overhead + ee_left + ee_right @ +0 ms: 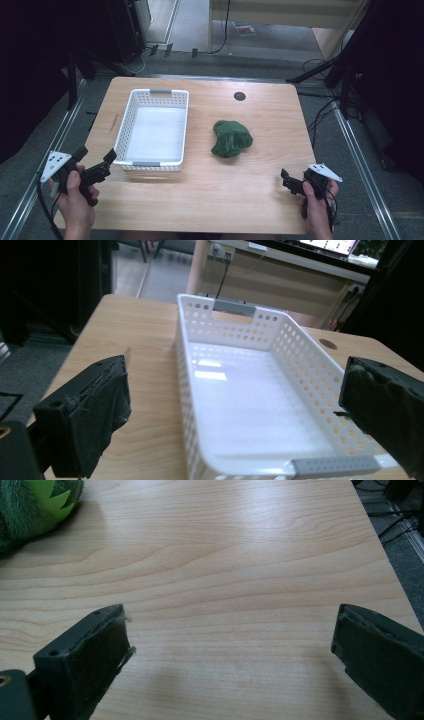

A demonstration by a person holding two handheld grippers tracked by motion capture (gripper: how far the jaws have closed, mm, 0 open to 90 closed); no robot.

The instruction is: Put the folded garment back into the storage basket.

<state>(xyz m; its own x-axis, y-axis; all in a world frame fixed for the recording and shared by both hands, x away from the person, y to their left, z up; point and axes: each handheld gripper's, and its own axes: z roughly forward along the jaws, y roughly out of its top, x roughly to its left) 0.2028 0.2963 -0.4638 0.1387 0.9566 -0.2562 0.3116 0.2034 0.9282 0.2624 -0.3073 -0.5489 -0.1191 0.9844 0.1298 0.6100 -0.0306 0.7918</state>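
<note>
The right claw (pixel 289 181) sits at the lower right of the high view, held in a hand (pixel 316 205) near the worktop's (pixel 225 190) front edge. Its jaws stand wide apart and released, with bare wood between them in the right gripper view. The left claw (pixel 95 161) is at the lower left, also spread open and holding nothing, its jaws framing the near end of the white basket (pixel 240 307) in the left gripper view.

Outward from the right claw, the green plush toy (pixel 231 138) lies up and to the left, near the middle of the frame, apart from both claws. In the right gripper view it peeks in at the upper left corner (pixel 30 505), showing fuzzy fabric and a light green zigzag trim. It is a crumpled lump, slightly taller than wide in the high view, with no clear long axis.

The toy lies just right of the basket (pixel 131 112), not touching it. The right claw looks nearer to the toy, since the basket stands between the toy and the left claw. A reach would probably go forward and leftward from the right hand.
</note>
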